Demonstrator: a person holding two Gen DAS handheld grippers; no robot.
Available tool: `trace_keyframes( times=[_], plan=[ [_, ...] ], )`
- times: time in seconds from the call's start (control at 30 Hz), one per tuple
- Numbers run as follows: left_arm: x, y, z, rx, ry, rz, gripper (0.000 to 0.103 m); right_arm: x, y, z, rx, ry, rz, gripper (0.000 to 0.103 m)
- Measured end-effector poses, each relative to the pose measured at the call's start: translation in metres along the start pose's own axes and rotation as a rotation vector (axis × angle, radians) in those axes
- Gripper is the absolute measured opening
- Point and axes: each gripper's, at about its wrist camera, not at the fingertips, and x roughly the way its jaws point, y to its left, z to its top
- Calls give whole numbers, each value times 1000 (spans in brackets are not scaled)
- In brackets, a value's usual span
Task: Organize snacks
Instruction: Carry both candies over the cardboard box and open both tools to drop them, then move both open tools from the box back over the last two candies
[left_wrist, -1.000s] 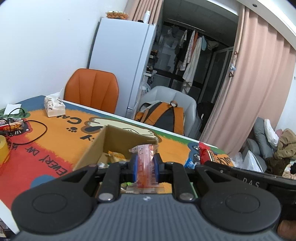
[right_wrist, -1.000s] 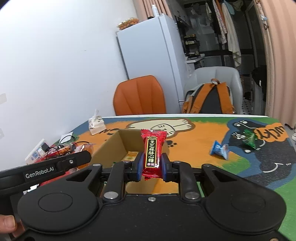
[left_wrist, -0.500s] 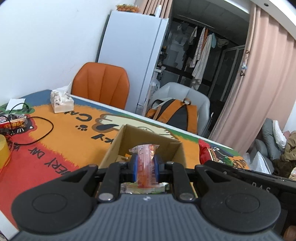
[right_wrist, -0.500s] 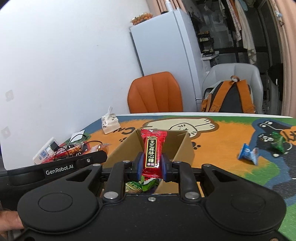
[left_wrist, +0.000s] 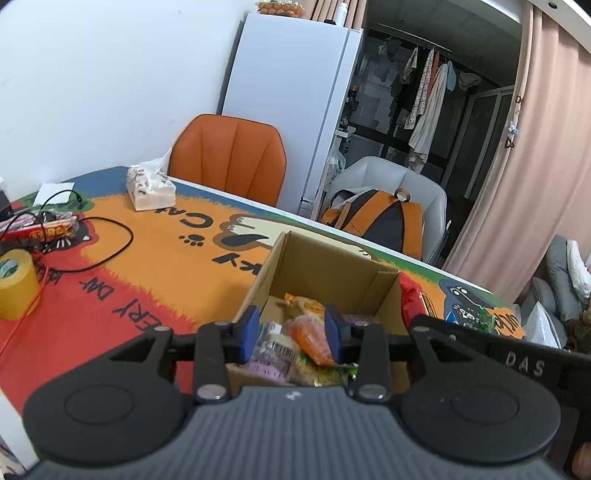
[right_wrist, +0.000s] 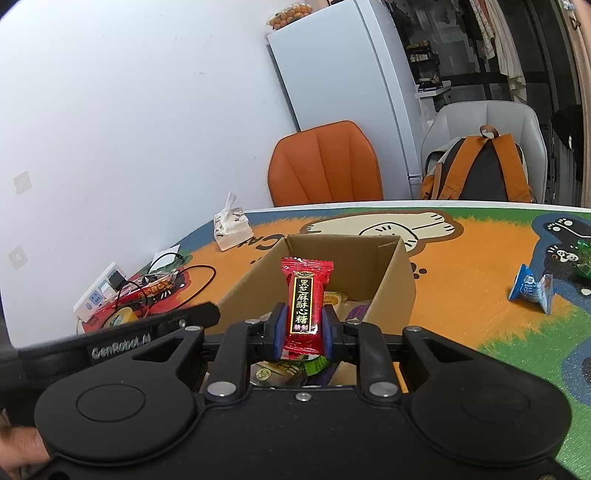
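The right gripper (right_wrist: 303, 331) hangs over the near end of the cardboard box (right_wrist: 393, 280), its blue pads pressed on either side of a red candy packet (right_wrist: 304, 305) — the packet sits squarely between the jaws, held by its lower half, with its upper half rising free above them. The wrapper is glossy red with crimped, saw-toothed ends and a black panel down its middle carrying gold characters. It stands upright, its long axis vertical, one sealed end pointing up and the other down toward the box's contents.

The left gripper (left_wrist: 291, 329) is also above the near end of the box (left_wrist: 334, 266), its jaws spread wide with nothing between the pads. Seen through the gap, an orange snack packet (left_wrist: 312, 338) lies inside the box on the pile of other wrappers, close to the right-hand pad, its long axis slanting from the box's far left toward its near right.

To the right of the box, a blue candy (right_wrist: 532, 290) lies on the cartoon-cat table mat (right_wrist: 472, 280).
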Motion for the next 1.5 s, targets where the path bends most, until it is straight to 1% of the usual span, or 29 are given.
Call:
trace_keyframes(
  times=[0.07, 0.1, 0.13, 0.17, 0.23, 0.27, 0.33, 0.4, 0.53, 0.57, 0.7, 0.83, 0.97, 1.03, 1.17, 1.27, 1.5],
  plan=[
    [-4, -1, -3, -10, -4, 4, 47, -1, 2, 0, 0, 6, 10, 27],
    [-5, -1, -4, -14, -5, 9, 52, -2, 3, 0, -1, 7, 7, 31],
    [-7, -2, -6, -20, -7, 16, 57, -3, 4, 0, -1, 6, 9, 43],
    [-9, -3, -7, -25, -7, 19, 59, -7, 4, -1, 0, -5, 8, 50],
    [-12, -5, -11, -34, -12, 24, 68, -14, 0, -1, -2, -23, -8, 50],
    [-15, -7, -13, -36, -16, 27, 70, -17, -4, -1, 7, -27, -13, 50],
    [-18, -13, -16, -31, -22, 34, 77, -24, -14, -2, 33, -32, -24, 50],
    [-21, -19, -19, -19, -31, 33, 82, -30, -23, -4, 43, -32, -42, 52],
    [-25, -29, -22, 3, -37, 39, 91, -43, -33, -9, 40, -32, -70, 66],
    [-26, -32, -24, 7, -37, 36, 92, -46, -35, -10, 40, -33, -71, 69],
    [-28, -39, -28, 12, -25, 28, 94, -57, -44, -12, 47, -31, -81, 77],
    [-30, -46, -30, 18, -18, 23, 95, -70, -51, -15, 48, -53, -82, 93],
    [-35, -55, -30, 30, -26, 10, 95, -80, -62, -17, 59, -66, -84, 99],
    [-36, -61, -31, 42, -27, -1, 95, -84, -70, -19, 78, -73, -98, 101],
    [-37, -75, -33, 65, -31, -25, 95, -89, -85, -21, 101, -77, -125, 102],
    [-36, -86, -35, 79, -30, -44, 95, -94, -92, -23, 95, -75, -153, 101],
    [-29, -108, -40, 99, -21, -93, 95, -106, -107, -29, 84, -80, -169, 102]
  ],
)
